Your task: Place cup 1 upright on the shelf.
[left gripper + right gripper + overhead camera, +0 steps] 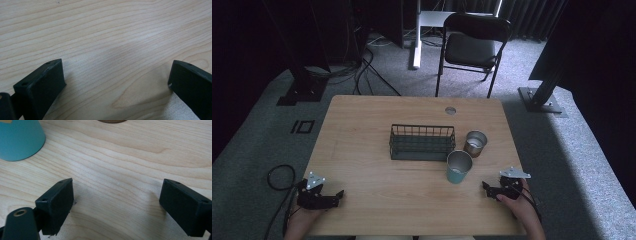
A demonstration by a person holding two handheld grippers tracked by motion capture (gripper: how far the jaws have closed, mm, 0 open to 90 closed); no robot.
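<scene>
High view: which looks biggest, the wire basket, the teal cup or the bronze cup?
1. Wire basket, clearly the largest.
2. Teal cup.
3. Bronze cup, a bit smaller, though it stands farther from the camera, so the two cups may be alike.

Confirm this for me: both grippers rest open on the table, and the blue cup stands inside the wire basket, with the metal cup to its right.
One thing is wrong. The blue cup stands on the table in front of the wire basket's right end, not inside it; the high view shows this. The rest holds: the left gripper and right gripper rest open, and the metal cup is to the basket's right.
</scene>
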